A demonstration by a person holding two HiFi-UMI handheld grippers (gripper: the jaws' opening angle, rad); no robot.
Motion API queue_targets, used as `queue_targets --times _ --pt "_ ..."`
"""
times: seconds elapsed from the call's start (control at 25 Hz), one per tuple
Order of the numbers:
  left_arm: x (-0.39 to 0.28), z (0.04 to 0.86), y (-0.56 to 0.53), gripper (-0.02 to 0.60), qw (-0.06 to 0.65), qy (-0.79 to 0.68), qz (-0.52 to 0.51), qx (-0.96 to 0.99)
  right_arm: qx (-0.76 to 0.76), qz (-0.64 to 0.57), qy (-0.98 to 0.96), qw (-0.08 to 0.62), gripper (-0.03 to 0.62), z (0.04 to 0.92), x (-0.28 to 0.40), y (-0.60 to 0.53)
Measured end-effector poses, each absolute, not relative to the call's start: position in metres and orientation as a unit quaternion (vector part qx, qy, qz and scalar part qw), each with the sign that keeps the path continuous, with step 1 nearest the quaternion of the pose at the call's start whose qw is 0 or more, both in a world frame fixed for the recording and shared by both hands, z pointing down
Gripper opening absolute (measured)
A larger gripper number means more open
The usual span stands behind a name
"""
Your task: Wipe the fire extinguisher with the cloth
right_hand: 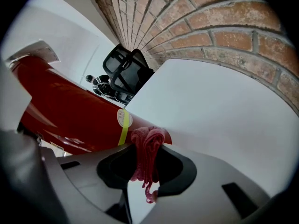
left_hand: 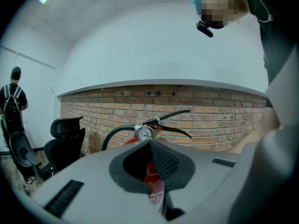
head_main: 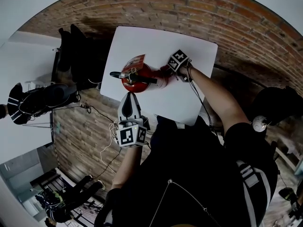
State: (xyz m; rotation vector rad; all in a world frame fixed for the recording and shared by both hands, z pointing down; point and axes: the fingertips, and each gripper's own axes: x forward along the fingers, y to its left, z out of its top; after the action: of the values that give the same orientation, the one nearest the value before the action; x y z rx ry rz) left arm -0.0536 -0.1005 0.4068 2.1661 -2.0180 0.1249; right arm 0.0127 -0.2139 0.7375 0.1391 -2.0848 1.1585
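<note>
Standing upright on a white tabletop (head_main: 189, 103), the red fire extinguisher (head_main: 136, 81) is flanked in the head view by the left tongs (head_main: 129, 98) at its near side and the right tongs (head_main: 166, 73) at its right.

Left gripper view: the left tongs are closed tip to tip on nothing. The fire extinguisher's gauge and levers rise just beyond them, with a brick wall (left_hand: 224, 111) behind.

Right gripper view: the right tongs are clamped on a bunched red cloth (right_hand: 148, 162), held at the foot of the fire extinguisher's body, low over the tabletop.
</note>
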Motion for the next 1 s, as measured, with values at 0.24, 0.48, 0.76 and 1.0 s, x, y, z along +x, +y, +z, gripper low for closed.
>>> queue_targets --times 0.24,0.48,0.76,1.0 --pt "-0.052 0.406 -0.093 0.009 0.088 -0.679 0.040 0.727 0.056 0.444 -0.822 0.352 0.114 0.718 0.013 -0.214" --pt "-0.047 0.402 -0.085 0.009 0.083 -0.678 0.037 0.730 0.060 0.431 -0.830 0.348 0.115 0.702 0.014 -0.213" --pt "-0.043 0.398 -0.080 0.009 0.081 -0.676 0.036 0.732 0.067 0.415 -0.838 0.348 0.114 0.690 0.016 -0.210" --pt "-0.038 0.397 -0.078 0.009 0.081 -0.671 0.036 0.736 0.060 0.407 -0.850 0.329 0.114 0.665 0.016 -0.211"
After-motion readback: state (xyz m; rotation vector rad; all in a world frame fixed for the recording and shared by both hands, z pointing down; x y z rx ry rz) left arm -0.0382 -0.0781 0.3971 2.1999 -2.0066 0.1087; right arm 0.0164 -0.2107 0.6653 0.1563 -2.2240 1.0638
